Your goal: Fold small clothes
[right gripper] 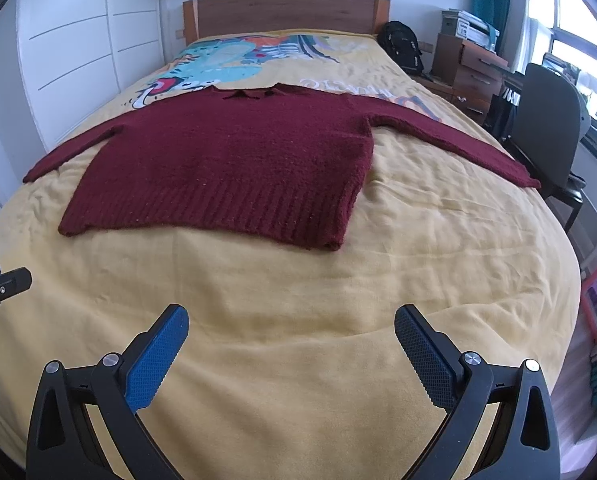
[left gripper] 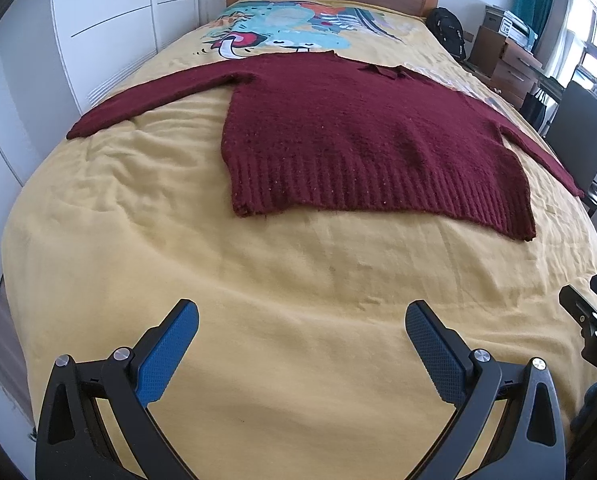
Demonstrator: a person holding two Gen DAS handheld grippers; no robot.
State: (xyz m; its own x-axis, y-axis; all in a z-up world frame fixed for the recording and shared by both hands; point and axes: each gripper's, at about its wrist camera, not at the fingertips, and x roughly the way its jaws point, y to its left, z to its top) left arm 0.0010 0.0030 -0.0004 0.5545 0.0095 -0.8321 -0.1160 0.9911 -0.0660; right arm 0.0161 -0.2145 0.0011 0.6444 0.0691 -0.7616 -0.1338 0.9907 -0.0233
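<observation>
**Sweater flat on bed, both grippers open and empty**

Sweater (left gripper: 362, 136) is seen spread flat in the middle band of both frames, maroon knit, ribbed hem toward the cameras, collar toward the headboard.

Lower frame, left wrist view: left gripper (left gripper: 301, 322) is held with jaws spread wide, nothing between them, blue pads (left gripper: 166, 354) facing inward. It hovers over bare yellow bedspread (left gripper: 298, 280), well apart from the sweater hem. Part of the other tool is caught at the lower right edge.

Lower frame, right wrist view: right gripper (right gripper: 291, 326) is likewise spread wide and empty, over the bedspread (right gripper: 298, 300), well short of the hem. A bit of the left tool is seen at the left edge, mid-height.

Mid frame: sweater (right gripper: 234, 160) body lies right of centre in the left wrist view and left of centre in the right wrist view. Both sleeves are stretched out sideways, one toward the left edge, one toward the right edge of the bed. Bedspread is wrinkled around the hem.

Upper frame: a cartoon print (right gripper: 238, 56) is seen on the bedspread just beyond the collar. A wooden headboard (right gripper: 286, 12) is behind it. White wardrobe doors (right gripper: 70, 52) fill the upper left. A black backpack (right gripper: 402, 50), wooden drawers (right gripper: 472, 76) and a dark chair (right gripper: 546, 120) are seen at the upper right, beside the bed.
</observation>
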